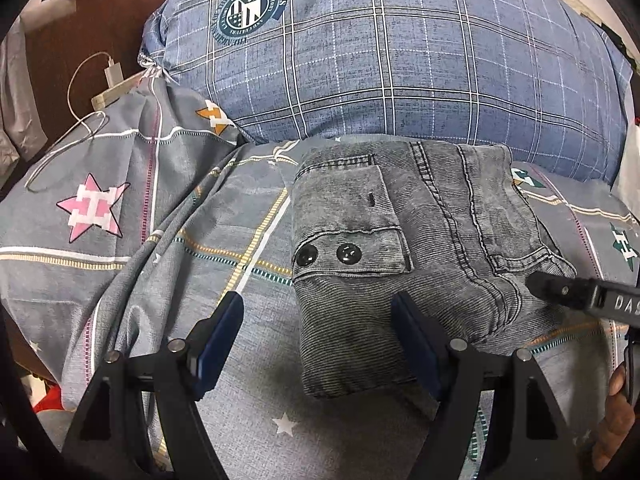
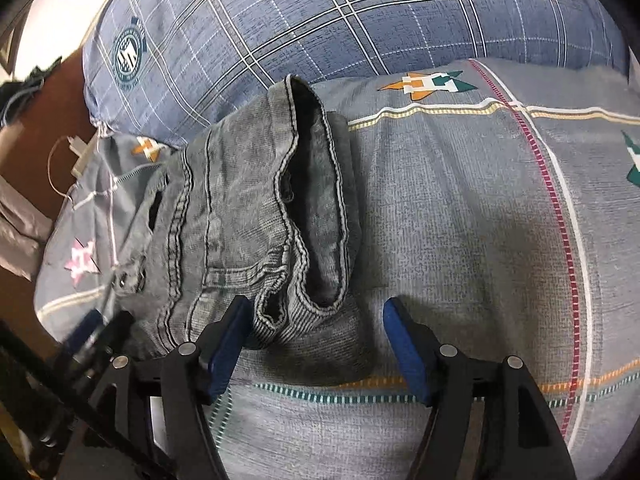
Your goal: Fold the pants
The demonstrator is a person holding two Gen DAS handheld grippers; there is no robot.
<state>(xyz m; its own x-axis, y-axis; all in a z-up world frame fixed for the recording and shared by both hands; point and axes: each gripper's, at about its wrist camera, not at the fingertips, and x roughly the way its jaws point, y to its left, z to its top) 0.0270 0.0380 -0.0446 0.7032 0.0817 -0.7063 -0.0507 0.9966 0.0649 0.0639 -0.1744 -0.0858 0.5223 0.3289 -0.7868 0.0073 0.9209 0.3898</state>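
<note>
While my left gripper point(image 1: 318, 320) hangs spread, the folded grey washed-denim pants point(image 1: 400, 248) lie on the grey star-print bedsheet point(image 1: 168, 264) ahead, their near corner between my jaws; I judge pressing flat finishes best. From the right gripper point(image 2: 318, 324), also spread, pants sit ahead-left; inner layers stay hidden.

The folded pants point(image 1: 420, 248) lie on the quilt point(image 1: 248, 248), just before the pillow point(image 1: 380, 52); a charger point(image 1: 114, 84) sits far left.
</note>
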